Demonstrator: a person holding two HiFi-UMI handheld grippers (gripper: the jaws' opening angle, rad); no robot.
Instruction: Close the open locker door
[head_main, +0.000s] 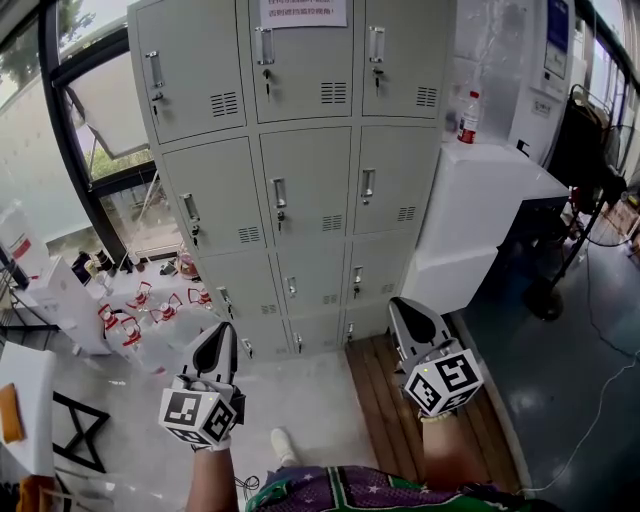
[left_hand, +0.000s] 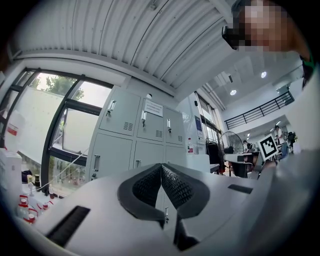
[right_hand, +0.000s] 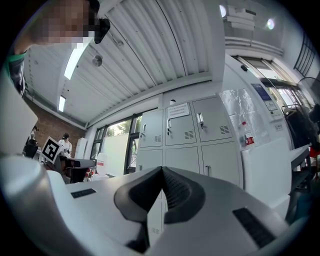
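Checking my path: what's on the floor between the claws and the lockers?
Nothing stands there. The head view shows bare pale floor ahead of the left claw and wooden boards ahead of the right claw, up to the lockers.

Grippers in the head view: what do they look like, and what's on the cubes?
The left gripper and right gripper each have a white body tapering to dark, ribbed jaw pads. Each carries a white cube printed with black square markers. The person's top is purple and green, patterned.
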